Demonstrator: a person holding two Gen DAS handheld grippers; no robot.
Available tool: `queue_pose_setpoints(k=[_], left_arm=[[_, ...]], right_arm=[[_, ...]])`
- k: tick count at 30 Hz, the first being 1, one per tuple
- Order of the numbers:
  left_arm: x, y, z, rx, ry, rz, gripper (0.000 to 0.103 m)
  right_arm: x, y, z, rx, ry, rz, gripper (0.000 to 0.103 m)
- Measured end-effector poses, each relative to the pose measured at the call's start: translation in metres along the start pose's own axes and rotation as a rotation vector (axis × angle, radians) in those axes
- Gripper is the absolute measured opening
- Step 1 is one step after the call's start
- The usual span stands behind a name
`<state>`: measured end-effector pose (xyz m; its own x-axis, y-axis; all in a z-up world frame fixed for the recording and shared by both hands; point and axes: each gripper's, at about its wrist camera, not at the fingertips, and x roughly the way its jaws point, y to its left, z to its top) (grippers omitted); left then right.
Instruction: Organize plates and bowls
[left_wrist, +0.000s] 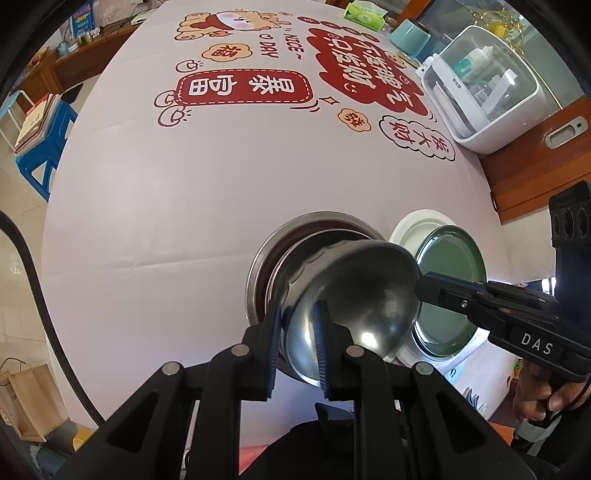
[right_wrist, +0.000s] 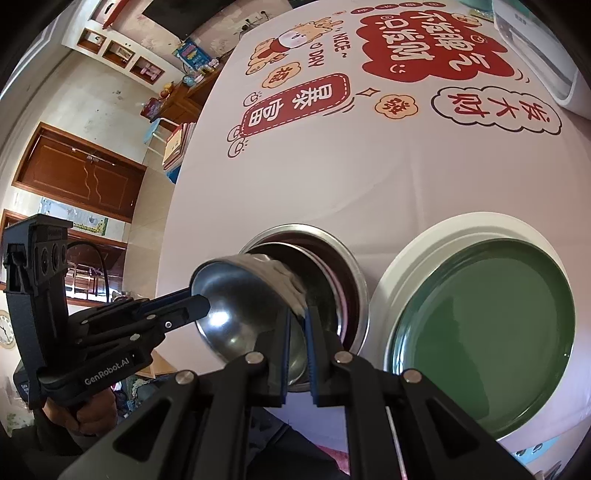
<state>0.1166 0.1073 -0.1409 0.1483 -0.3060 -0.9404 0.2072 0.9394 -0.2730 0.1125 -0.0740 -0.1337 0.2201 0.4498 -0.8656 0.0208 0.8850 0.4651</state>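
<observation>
A small steel bowl (left_wrist: 362, 295) is held tilted above a larger steel bowl (left_wrist: 280, 236) on the table. My left gripper (left_wrist: 298, 343) is shut on the small bowl's near rim. My right gripper (right_wrist: 297, 350) is shut on its opposite rim; it shows in the left wrist view as a black arm (left_wrist: 436, 286) from the right. The small bowl (right_wrist: 240, 302) and the larger bowl (right_wrist: 332, 251) show in the right wrist view too. A green plate (right_wrist: 487, 328) sits on a white plate (right_wrist: 417, 243) to the right of the bowls.
The table wears a white cloth (left_wrist: 221, 177) with red printed characters. A white appliance with a clear lid (left_wrist: 484, 92) stands at the far right. A tissue pack (left_wrist: 365, 13) lies at the far edge. A blue stool (left_wrist: 40, 147) with books stands left of the table.
</observation>
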Motion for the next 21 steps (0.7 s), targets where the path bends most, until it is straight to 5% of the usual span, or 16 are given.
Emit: queue_pose_setpoints(k=[21], left_arm=[[-0.006, -0.003, -0.003, 0.025, -0.03, -0.033, 0.024]], right_arm=[[-0.007, -0.005, -0.018, 0.09, -0.061, -0.009, 0.011]])
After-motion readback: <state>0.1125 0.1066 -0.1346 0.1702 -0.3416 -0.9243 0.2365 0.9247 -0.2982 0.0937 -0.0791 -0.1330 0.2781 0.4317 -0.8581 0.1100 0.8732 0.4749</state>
